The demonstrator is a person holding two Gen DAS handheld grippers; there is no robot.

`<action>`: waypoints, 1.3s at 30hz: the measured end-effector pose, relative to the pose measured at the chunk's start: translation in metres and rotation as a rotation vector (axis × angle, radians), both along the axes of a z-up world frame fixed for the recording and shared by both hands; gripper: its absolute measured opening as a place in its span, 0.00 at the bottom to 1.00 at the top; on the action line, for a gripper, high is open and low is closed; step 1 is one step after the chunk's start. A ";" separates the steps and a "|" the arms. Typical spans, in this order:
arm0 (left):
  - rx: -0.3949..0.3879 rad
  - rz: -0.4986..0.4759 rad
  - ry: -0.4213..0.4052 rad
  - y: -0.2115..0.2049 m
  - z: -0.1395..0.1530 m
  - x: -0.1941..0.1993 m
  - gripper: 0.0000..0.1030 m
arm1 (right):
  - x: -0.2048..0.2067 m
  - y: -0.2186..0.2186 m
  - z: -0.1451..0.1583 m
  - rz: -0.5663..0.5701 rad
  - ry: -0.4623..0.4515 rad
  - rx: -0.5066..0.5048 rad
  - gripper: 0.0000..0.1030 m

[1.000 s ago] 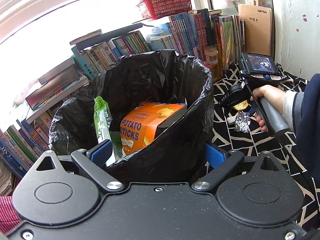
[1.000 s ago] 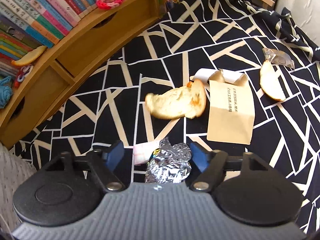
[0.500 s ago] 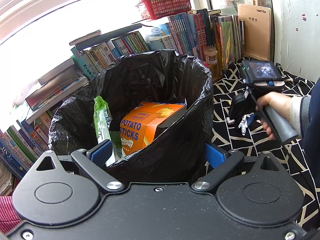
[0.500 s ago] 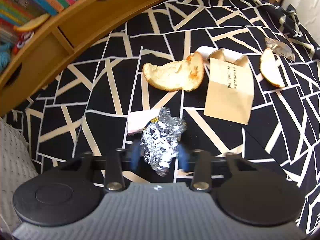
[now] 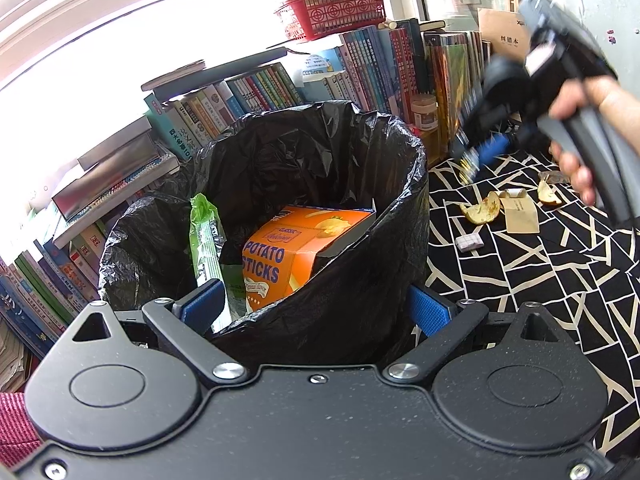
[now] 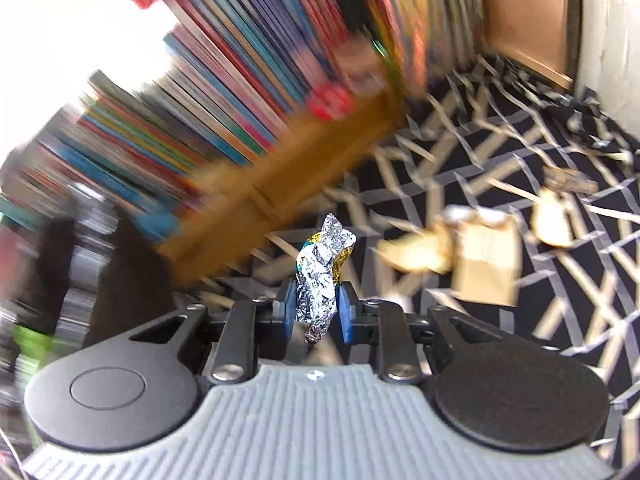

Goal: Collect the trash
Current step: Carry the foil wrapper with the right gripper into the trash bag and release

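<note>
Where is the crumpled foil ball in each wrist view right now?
Left wrist view: the foil ball is a blurred glint at upper right, in the right hand-held gripper, above the cloth, right of the black bin bag.
Right wrist view: foil ball at centre, pinched as the closing right hand-held gripper squeezes it.
Shared landmark: the brown paper envelope on the patterned cloth.
</note>
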State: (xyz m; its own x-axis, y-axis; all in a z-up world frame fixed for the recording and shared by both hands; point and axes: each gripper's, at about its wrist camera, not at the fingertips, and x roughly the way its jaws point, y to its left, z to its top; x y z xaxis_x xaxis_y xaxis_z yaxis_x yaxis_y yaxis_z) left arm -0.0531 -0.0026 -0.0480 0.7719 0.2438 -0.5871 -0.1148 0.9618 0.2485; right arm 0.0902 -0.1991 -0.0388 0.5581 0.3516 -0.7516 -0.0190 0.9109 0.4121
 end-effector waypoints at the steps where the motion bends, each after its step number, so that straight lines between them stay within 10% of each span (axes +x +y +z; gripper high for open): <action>1: 0.001 -0.001 0.000 0.000 0.000 0.000 0.93 | -0.004 0.000 0.007 0.010 -0.031 0.061 0.27; 10: -0.001 -0.004 -0.001 0.000 0.000 -0.002 0.93 | -0.046 0.039 0.072 0.373 -0.297 0.367 0.32; 16: 0.001 -0.006 0.000 -0.001 -0.001 -0.003 0.93 | -0.070 0.078 0.077 0.544 -0.318 0.355 0.34; 39: 0.004 -0.011 -0.002 -0.001 -0.001 -0.004 0.93 | -0.075 0.079 0.064 0.541 -0.344 0.236 0.89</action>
State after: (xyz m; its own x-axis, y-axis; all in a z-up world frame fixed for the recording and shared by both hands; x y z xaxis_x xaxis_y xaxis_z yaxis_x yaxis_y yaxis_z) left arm -0.0568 -0.0032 -0.0491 0.7758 0.2377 -0.5845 -0.1047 0.9620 0.2522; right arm 0.0149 -0.1201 0.0255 0.4508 0.7811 -0.4320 -0.6120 0.6228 0.4875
